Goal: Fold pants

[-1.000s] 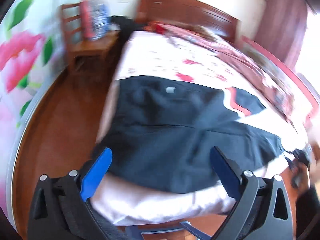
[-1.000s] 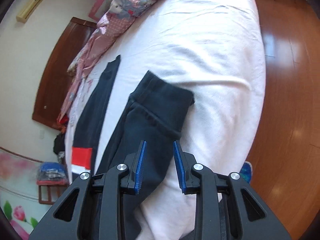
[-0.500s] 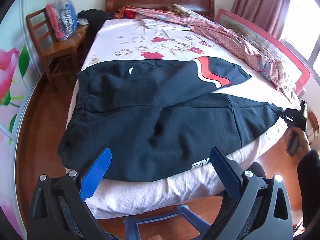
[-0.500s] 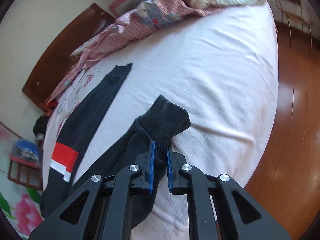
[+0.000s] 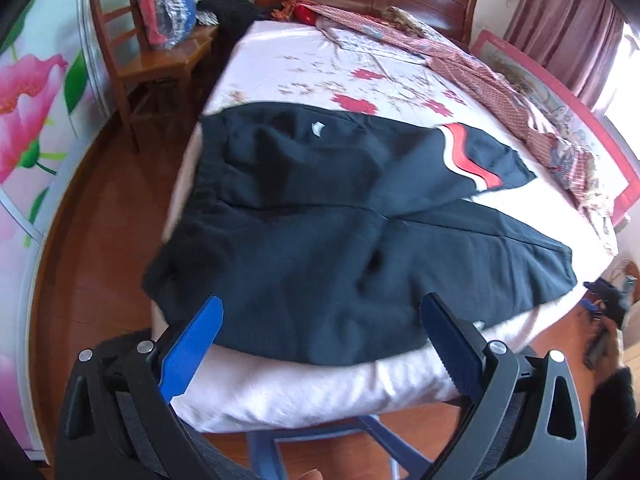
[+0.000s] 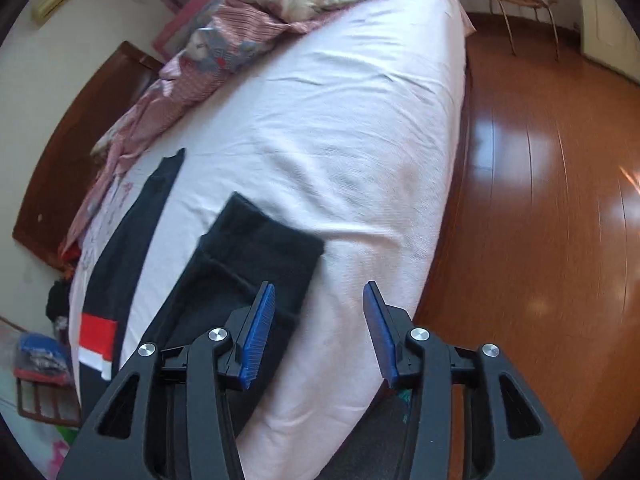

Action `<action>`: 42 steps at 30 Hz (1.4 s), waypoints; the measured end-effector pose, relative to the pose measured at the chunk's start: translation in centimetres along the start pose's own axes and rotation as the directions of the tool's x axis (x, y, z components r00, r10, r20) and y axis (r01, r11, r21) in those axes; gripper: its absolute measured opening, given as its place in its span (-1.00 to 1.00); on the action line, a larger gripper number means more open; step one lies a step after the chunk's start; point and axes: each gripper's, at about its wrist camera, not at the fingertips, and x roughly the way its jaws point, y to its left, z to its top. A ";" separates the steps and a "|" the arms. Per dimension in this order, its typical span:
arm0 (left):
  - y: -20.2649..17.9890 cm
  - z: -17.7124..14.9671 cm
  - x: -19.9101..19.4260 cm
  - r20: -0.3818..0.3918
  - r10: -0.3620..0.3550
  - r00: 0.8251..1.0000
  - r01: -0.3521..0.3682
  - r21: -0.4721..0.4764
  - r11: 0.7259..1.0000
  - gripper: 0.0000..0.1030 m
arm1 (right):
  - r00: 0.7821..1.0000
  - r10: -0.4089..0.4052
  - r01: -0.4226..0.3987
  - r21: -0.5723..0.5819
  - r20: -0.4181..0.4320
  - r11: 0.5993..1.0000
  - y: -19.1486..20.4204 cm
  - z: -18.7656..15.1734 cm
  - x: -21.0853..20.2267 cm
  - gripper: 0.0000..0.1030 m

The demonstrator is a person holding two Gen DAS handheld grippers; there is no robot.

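Pants (image 5: 320,240), black, spread flat across the bed (image 5: 320,392) foot, legs splayed; left gripper (image 5: 320,328) wide open above the waist, right gripper (image 6: 318,320) opening, empty beside the near cuff; best regripped squarely at hem corners.

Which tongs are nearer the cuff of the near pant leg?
Right. The right tongs sit just beside the cuff, jaws opening, nothing between them. The left tongs hover open over the waist end of the pants, far from it.
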 end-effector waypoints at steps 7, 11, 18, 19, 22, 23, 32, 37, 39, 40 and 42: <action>6.5 6.6 2.2 0.040 -0.042 0.998 0.043 -0.026 0.999 0.96 | 0.923 0.315 -0.361 -0.215 -0.219 0.907 14.2 -7.5 -1.3 0.17; 11.5 10.5 4.7 0.042 -0.198 0.979 0.202 -0.180 0.963 0.96 | 0.850 0.371 -0.479 -0.256 -0.375 0.839 21.3 -13.2 -0.1 0.17; 18.5 14.3 11.9 0.121 -0.493 0.861 0.484 -0.492 0.724 0.95 | 0.761 0.350 -0.582 -0.335 -0.547 0.741 29.5 -21.6 -0.1 0.17; 19.1 14.6 13.0 0.144 -0.521 0.841 0.512 -0.521 0.683 0.95 | 0.754 0.343 -0.590 -0.347 -0.560 0.729 30.4 -22.3 -0.2 0.17; 21.2 15.3 16.6 0.192 -0.565 0.802 0.548 -0.613 0.569 0.94 | 0.741 0.330 -0.602 -0.363 -0.584 0.711 32.3 -23.6 -0.1 0.17; 21.8 15.5 17.8 0.208 -0.587 0.782 0.566 -0.632 0.529 0.94 | 0.741 0.324 -0.601 -0.365 -0.588 0.711 32.7 -23.7 -0.1 0.17; 23.8 16.5 26.2 0.243 -0.627 0.740 0.560 -0.738 0.376 0.93 | 0.721 0.317 -0.609 -0.347 -0.616 0.713 34.8 -24.2 0.4 0.17; 24.0 16.9 29.1 0.284 -0.672 0.684 0.595 -0.751 0.288 0.89 | 0.732 0.280 -0.588 -0.367 -0.622 0.721 35.3 -24.7 1.3 0.17; 23.7 17.3 29.5 0.296 -0.685 0.665 0.609 -0.746 0.269 0.68 | 0.725 0.274 -0.587 -0.359 -0.632 0.726 35.3 -24.9 1.7 0.17; 23.5 17.6 29.7 0.298 -0.695 0.654 0.617 -0.741 0.263 0.59 | 0.728 0.268 -0.581 -0.360 -0.631 0.730 35.3 -25.0 1.8 0.17; 23.3 18.2 30.1 0.279 -0.693 0.665 0.609 -0.739 0.287 0.50 | 0.715 0.271 -0.588 -0.345 -0.645 0.731 35.4 -25.4 2.1 0.17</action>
